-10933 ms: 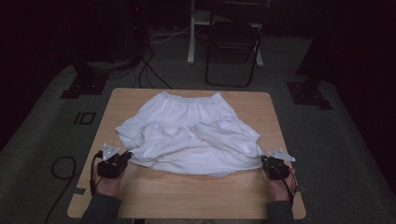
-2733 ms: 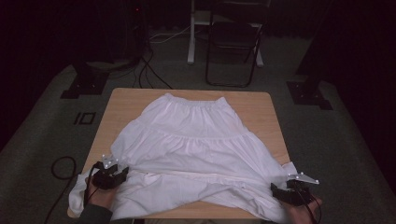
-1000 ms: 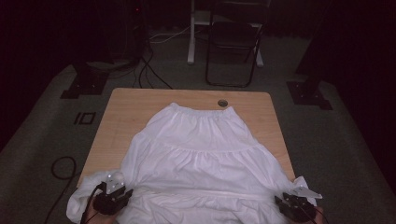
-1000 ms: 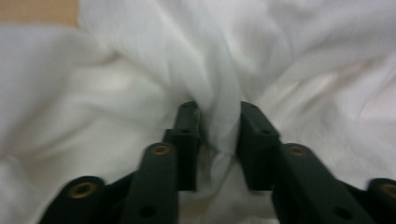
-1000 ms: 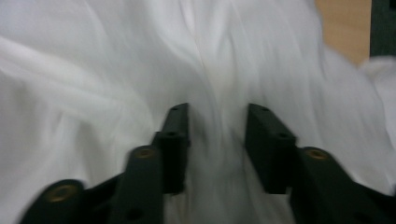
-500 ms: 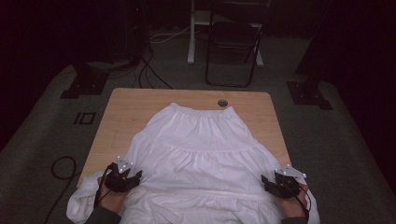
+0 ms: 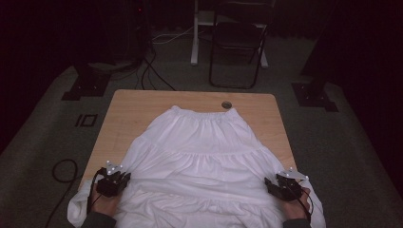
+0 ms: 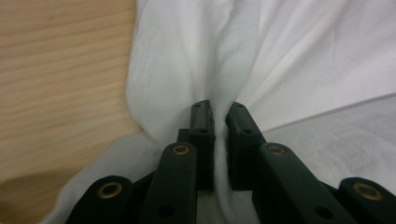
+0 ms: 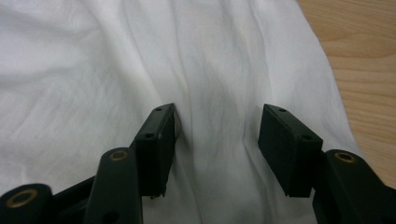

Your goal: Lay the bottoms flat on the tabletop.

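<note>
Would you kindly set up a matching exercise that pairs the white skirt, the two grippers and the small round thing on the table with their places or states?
Things:
1. left gripper
2. right gripper
3. white skirt
4. small round thing

Places or states:
A. spread flat, hem hanging over the near table edge
B. fingers wide apart over flat cloth
C. on bare wood just beyond the waistband
D. fingers pinched on a fold of cloth

Pairs: 1-D, 2-B, 3-A, 4-C
</note>
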Demonstrator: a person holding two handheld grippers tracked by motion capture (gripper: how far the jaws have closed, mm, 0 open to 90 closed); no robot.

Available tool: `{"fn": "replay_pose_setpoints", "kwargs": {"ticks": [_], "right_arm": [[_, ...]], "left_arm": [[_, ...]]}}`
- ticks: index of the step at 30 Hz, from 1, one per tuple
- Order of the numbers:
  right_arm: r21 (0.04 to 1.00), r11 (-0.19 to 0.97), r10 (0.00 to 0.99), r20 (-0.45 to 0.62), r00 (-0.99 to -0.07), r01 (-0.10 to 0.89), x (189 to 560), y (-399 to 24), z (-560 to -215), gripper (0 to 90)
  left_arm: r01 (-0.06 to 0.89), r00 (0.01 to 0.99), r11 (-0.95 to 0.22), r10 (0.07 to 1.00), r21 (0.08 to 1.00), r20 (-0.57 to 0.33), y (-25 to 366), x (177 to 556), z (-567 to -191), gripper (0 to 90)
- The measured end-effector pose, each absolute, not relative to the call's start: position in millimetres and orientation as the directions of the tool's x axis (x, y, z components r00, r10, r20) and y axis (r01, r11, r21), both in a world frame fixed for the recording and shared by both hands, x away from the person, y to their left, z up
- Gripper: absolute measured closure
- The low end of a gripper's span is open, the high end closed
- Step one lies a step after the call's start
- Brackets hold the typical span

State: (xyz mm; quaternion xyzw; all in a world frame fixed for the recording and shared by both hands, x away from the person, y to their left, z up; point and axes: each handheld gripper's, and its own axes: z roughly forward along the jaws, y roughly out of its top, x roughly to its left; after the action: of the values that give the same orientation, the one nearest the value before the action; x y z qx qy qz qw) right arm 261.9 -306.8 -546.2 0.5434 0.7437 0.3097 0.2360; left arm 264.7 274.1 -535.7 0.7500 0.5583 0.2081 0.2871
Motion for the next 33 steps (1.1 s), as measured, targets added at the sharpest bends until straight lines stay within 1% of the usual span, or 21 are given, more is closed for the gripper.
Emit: {"fn": "replay_pose_setpoints", "kwargs": {"ticks": [2,10,19,20,21,22,23,25,28,29,31,33], "right_arm": [[0.719,0.223,0.951,-0.014,-0.307,0.658,262,-304,-546,45.7],[0.726,0.257,0.934,-0.018,-0.356,0.638,261,-288,-547,46.7],[0.730,0.304,0.905,-0.020,-0.425,0.612,259,-276,-548,46.7],[0.731,0.306,0.903,-0.019,-0.430,0.610,259,-276,-548,46.8],[0.731,0.307,0.902,-0.019,-0.431,0.609,259,-276,-548,46.8],[0.731,0.306,0.903,-0.019,-0.430,0.610,260,-276,-548,48.4],[0.731,0.306,0.904,-0.023,-0.426,0.610,260,-276,-547,51.6],[0.730,0.298,0.913,-0.029,-0.407,0.615,260,-278,-547,60.4],[0.724,0.298,0.919,-0.040,-0.393,0.622,263,-283,-545,75.7],[0.722,0.296,0.921,-0.041,-0.388,0.626,264,-284,-545,78.8],[0.717,0.297,0.924,-0.049,-0.380,0.630,264,-287,-544,82.1],[0.715,0.287,0.930,-0.050,-0.364,0.637,262,-291,-544,82.9]], "left_arm": [[0.722,0.279,-0.212,0.960,0.658,0.003,278,257,-535,83.3],[0.753,0.219,-0.166,0.976,0.637,-0.005,298,226,-533,83.7],[0.781,0.133,-0.098,0.991,0.617,-0.012,304,208,-531,83.3],[0.785,0.127,-0.087,0.992,0.614,-0.022,305,208,-531,82.2],[0.782,0.124,-0.080,0.992,0.618,-0.029,304,210,-531,78.5],[0.773,0.132,-0.082,0.991,0.629,-0.032,302,212,-530,73.2],[0.764,0.144,-0.089,0.989,0.639,-0.034,301,214,-529,70.0],[0.731,0.177,-0.114,0.984,0.672,-0.026,290,221,-522,64.6],[0.702,0.244,-0.181,0.970,0.688,0.006,268,238,-515,61.1],[0.696,0.266,-0.205,0.964,0.688,0.018,261,246,-515,60.8],[0.698,0.297,-0.246,0.954,0.672,0.040,248,263,-521,60.5],[0.709,0.318,-0.272,0.947,0.651,0.050,237,277,-529,60.4]]}}
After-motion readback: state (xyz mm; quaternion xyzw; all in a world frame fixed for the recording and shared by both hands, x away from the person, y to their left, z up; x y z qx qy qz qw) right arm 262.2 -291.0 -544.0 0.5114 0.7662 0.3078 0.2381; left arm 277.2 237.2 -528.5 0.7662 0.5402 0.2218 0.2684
